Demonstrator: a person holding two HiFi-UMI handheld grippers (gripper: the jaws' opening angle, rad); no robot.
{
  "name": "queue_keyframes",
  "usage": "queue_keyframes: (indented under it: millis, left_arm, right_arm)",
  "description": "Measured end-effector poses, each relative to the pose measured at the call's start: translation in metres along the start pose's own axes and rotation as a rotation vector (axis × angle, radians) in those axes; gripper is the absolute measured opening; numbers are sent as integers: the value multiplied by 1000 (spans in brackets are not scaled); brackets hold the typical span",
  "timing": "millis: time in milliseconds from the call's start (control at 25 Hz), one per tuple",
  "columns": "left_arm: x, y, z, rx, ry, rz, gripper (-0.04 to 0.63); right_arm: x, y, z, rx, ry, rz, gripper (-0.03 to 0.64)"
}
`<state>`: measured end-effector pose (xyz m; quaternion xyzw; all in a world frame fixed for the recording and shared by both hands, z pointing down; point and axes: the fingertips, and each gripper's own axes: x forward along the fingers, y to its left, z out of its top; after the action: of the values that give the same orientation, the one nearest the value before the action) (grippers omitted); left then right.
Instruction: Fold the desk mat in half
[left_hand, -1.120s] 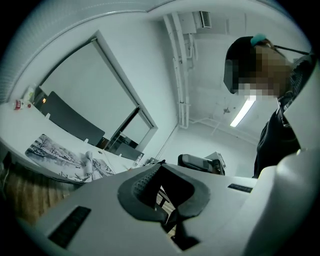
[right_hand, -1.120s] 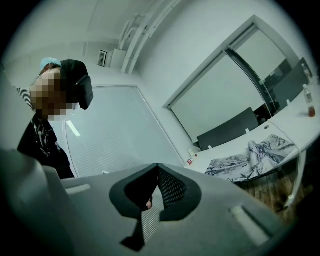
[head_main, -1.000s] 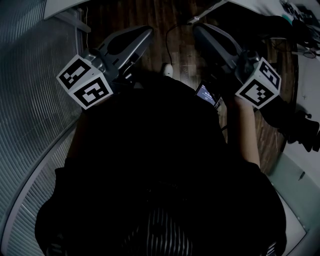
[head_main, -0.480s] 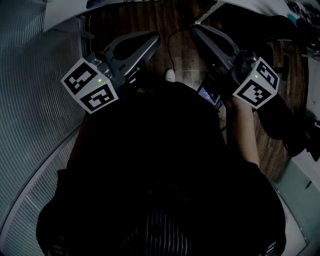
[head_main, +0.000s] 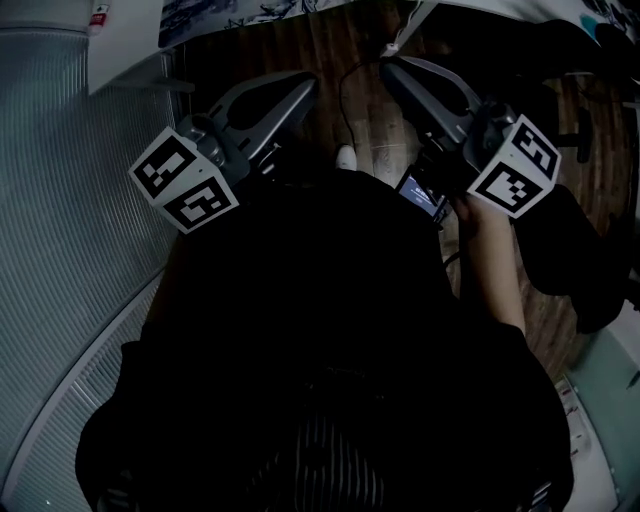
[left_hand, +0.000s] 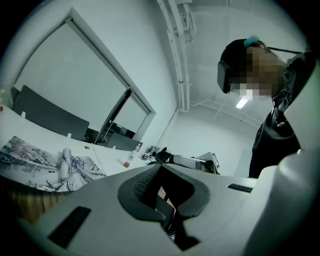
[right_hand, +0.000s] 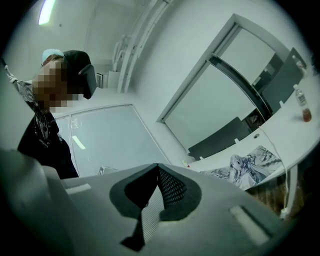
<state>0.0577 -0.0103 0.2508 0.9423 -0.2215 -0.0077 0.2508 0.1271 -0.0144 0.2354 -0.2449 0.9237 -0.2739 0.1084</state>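
Left gripper (left_hand: 161, 166) and right gripper (right_hand: 158, 165) hang in open air, jaws pressed together on nothing. Ahead of both, well apart, the desk mat (left_hand: 50, 167) lies flat along the white desk's (left_hand: 30, 131) near edge. A bottle (left_hand: 131, 157) stands beyond it.

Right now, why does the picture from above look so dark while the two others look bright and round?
Head view: dim and underexposed, the person's dark top swallowing the middle; only the marker cubes stand out. Left gripper view: bright, fisheye-bent, black corners, wall pipes bowed. Right gripper view: same bending, with a ceiling light glaring top left.
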Motion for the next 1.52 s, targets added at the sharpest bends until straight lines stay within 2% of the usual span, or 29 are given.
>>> queue_keyframes:
  millis: [240, 400, 680, 880, 1120, 1520]
  left_arm:
    - [51, -11, 2, 22, 65, -34, 8]
    - [64, -11, -4, 18, 100, -43, 8]
    - [68, 18, 0, -7, 113, -31, 8]
    - [75, 24, 15, 9, 103, -75, 8]
    - [82, 50, 48, 40, 80, -148, 8]
    - [55, 129, 104, 60, 50, -194, 8]
  right_arm:
    - [-32, -29, 12, 52, -65, 6, 5]
    - [-40, -45, 8, 93, -75, 1, 5]
    - [-21, -68, 16, 99, -71, -4, 5]
    - [-14, -66, 26, 73, -75, -20, 5]
    - [16, -75, 47, 32, -84, -49, 5]
    - [106, -98, 79, -17, -99, -105, 5]
